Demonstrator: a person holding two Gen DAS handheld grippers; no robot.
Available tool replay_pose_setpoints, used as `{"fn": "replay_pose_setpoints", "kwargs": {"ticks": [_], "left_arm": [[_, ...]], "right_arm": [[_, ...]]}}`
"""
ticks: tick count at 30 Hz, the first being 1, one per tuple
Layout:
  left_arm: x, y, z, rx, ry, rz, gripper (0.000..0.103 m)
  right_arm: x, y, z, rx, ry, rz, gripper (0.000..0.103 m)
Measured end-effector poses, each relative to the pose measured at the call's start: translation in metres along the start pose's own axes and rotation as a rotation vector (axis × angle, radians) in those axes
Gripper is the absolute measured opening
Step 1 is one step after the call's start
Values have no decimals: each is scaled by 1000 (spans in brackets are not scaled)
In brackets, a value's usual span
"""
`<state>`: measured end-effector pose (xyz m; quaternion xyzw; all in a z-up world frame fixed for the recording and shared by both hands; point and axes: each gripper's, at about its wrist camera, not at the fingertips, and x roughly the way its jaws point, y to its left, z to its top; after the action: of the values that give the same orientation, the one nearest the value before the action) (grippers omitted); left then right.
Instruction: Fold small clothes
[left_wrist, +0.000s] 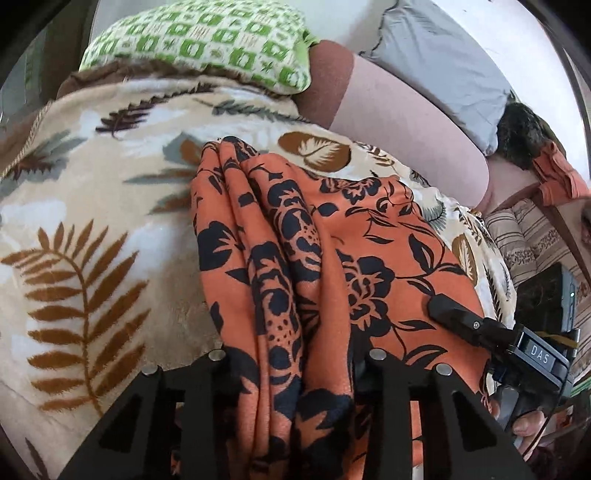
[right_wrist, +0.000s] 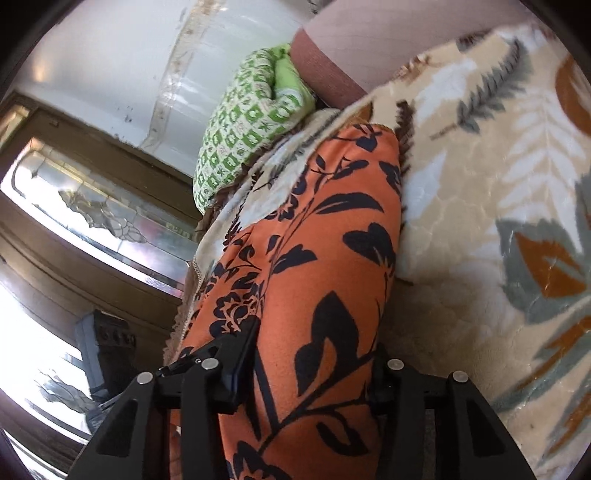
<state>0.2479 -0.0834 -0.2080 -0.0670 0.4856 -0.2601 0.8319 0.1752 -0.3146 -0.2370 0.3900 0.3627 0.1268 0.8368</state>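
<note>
We see the orange floral cloth (left_wrist: 295, 266) bunched in folds mid-frame on the leaf-print blanket (left_wrist: 92, 221). Left gripper (left_wrist: 299, 373) clenched on the cloth's gathered folds at bottom center. Right gripper (right_wrist: 306, 373) also grasping the cloth, bottom center of right wrist view. Green patterned pillow (left_wrist: 199, 40) upper left.

The garment (left_wrist: 332, 258) lies on the blanket (left_wrist: 92, 206), a pillow (left_wrist: 207, 40) behind it.
</note>
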Motion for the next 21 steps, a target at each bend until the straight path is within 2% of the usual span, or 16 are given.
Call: {"fn": "replay_pose_setpoints", "kwargs": {"ticks": [6,14,21], "left_arm": [[-30,-14,-11,7,-61,-34,37],[-65,-78,-37,90,-108,-54,37],[-81,-127,-70,160,-67,-52,37]], "right_arm": [[-31,19,-1,-70,-67,3,47],[-115,32,-31,-112,-162,-20,47],[-180,20,-65,-84,-208,-52,47]]}}
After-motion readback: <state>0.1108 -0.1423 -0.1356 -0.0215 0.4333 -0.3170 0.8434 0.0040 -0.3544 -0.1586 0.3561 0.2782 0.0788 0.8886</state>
